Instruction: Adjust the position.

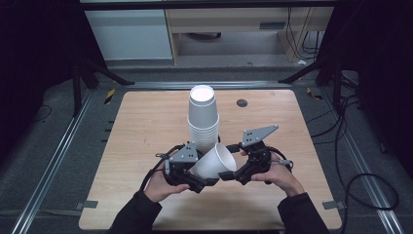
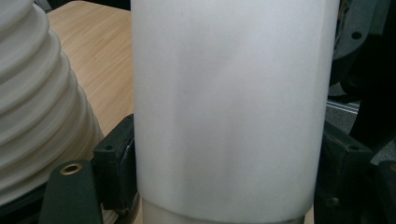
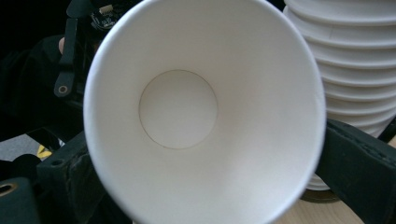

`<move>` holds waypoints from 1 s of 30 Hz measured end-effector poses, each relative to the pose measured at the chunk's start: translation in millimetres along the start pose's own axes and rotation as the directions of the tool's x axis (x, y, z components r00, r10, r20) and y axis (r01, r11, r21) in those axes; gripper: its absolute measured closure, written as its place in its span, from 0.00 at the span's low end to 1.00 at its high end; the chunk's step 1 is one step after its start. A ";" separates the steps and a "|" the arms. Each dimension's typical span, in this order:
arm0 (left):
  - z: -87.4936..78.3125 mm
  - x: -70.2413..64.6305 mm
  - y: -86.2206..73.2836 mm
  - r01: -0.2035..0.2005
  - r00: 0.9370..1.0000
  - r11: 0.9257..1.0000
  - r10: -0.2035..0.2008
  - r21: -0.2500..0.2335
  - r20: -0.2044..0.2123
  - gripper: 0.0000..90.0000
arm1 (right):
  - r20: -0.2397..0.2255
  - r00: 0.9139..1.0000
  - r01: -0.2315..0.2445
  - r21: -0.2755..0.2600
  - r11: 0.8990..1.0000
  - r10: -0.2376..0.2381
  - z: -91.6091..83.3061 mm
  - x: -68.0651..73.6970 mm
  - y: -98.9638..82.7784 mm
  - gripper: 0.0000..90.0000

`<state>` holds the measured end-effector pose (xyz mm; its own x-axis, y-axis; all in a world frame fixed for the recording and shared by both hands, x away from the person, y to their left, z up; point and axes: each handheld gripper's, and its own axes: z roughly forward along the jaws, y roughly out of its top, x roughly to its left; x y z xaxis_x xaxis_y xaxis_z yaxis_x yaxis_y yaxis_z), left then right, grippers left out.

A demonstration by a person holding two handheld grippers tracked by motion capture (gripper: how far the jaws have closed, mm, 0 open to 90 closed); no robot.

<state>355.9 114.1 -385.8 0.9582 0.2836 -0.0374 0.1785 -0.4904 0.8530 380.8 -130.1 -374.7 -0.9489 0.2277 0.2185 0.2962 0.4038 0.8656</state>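
Note:
A white paper cup [image 1: 214,163] lies tilted between my two grippers, just in front of a tall stack of upturned white cups [image 1: 203,119] at mid-table. My left gripper [image 1: 198,173] is shut on the cup's narrow bottom end. In the left gripper view the cup wall [image 2: 229,107] sits between both pads, with the stack [image 2: 32,93] at left. My right gripper [image 1: 230,161] stands wide around the cup's mouth. In the right gripper view the open cup [image 3: 177,109] faces the camera, a jaw touches the rim on each side, and the stack [image 3: 355,70] is at right.
The wooden table [image 1: 146,126] has a small black grommet [image 1: 242,103] near its far edge. Metal floor rails [image 1: 53,161] run along both sides. Cables [image 1: 360,185] lie on the floor at right, and a light cabinet [image 1: 129,34] stands beyond the table.

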 end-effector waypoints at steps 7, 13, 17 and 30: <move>2.4 -1.4 0.9 -0.010 1.000 1.000 0.010 -0.001 -0.001 0.25 | -0.015 1.000 -0.010 -0.009 1.000 0.010 4.0 -0.4 0.7 0.04; 4.9 -3.6 1.5 -0.016 1.000 1.000 0.016 -0.002 -0.002 0.25 | -0.025 1.000 -0.015 -0.022 1.000 0.014 5.0 -0.5 1.9 0.05; 5.1 -4.2 2.4 -0.020 1.000 1.000 0.020 -0.009 -0.008 0.25 | -0.026 0.999 -0.019 -0.025 0.999 0.018 6.7 -0.3 2.2 0.05; 1.5 -4.0 1.5 -0.022 0.999 0.999 0.021 -0.023 -0.026 0.25 | -0.045 0.998 -0.042 -0.058 0.997 0.040 7.5 -1.7 1.6 0.08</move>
<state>352.6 111.0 -385.1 0.9556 0.2945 -0.0060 0.1524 -0.4770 0.8656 383.8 -123.2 -377.0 -0.9404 0.2033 0.2726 0.3291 0.3414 0.8804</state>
